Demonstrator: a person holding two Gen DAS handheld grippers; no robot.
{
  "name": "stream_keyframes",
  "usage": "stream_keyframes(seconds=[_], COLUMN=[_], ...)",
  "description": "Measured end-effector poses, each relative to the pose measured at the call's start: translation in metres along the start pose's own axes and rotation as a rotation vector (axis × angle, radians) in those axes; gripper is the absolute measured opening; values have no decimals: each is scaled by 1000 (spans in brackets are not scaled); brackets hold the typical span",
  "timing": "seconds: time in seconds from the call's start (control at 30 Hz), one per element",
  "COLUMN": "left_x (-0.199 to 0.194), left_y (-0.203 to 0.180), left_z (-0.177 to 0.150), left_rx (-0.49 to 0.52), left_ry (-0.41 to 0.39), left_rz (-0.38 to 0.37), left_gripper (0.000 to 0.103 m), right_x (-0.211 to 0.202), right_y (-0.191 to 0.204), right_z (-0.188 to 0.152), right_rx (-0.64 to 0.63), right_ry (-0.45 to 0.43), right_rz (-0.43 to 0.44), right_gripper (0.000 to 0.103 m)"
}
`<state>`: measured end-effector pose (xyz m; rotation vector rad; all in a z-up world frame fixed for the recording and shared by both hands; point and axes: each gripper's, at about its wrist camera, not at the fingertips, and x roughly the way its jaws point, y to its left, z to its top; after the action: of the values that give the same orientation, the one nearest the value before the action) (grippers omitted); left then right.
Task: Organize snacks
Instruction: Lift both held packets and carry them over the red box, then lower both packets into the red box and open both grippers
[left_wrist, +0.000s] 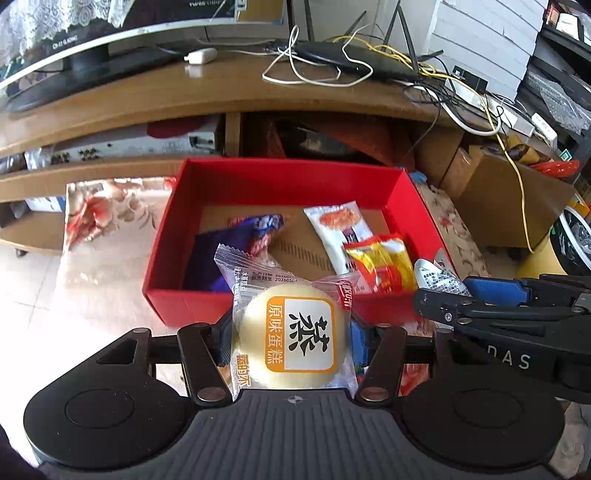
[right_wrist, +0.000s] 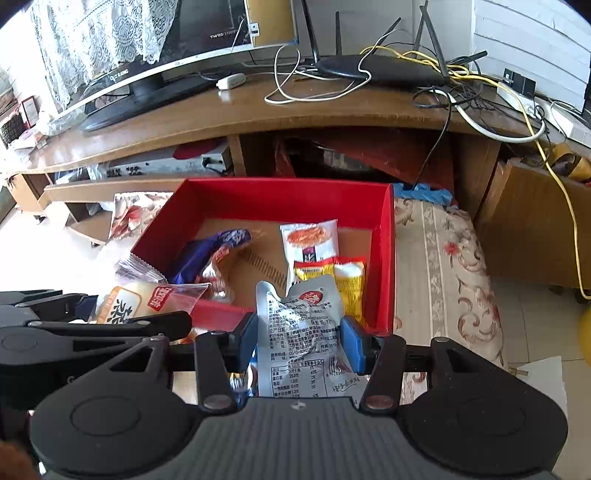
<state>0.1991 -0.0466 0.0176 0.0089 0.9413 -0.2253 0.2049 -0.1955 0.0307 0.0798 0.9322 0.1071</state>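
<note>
A red open box sits on a floral mat and holds a purple packet, a white packet with an orange picture and a red-yellow packet. My left gripper is shut on a clear-wrapped round steamed cake, held just in front of the box's near wall. My right gripper is shut on a crumpled silver snack packet, held over the box's near right corner. The two grippers are side by side; the cake shows at the left of the right wrist view.
Behind the box stands a low wooden TV stand with a TV, a black router and tangled cables. Cardboard boxes stand to the right. The floral mat lies on pale tiled floor.
</note>
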Motion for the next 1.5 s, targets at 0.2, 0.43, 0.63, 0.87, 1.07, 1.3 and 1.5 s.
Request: stream_keyframes(seconds=[0.2,0.43,0.63,0.87,1.07,1.3,1.5], left_x=[3,10,19,30,42,58,71], left_y=[-2,-5,-7,-9,-10,-10,-9], left_z=[13,25,34,43,48,50,49], left_rx=[12,29,41,52,58,64,69], left_ry=[-22,-42,-48,-56,-53,-38,-21], left_rz=[27,53,77,106,133,165,190], left_gripper=[63,63,63,63,62,62,62], right_x=[6,14,22,35,48,65,80], right_y=[-1,-3,-4,-5,-6,-3,-4], right_z=[11,22,31,40,45,48,47], right_rx=[12,16,4,-6,-20,-47,-64], right_ry=[-21,-37,-47,-53,-49,-37,-19], right_rz=[-7,-19,-39,-56,-71,-95,-102], right_gripper=[46,46,46,46,46,46,46])
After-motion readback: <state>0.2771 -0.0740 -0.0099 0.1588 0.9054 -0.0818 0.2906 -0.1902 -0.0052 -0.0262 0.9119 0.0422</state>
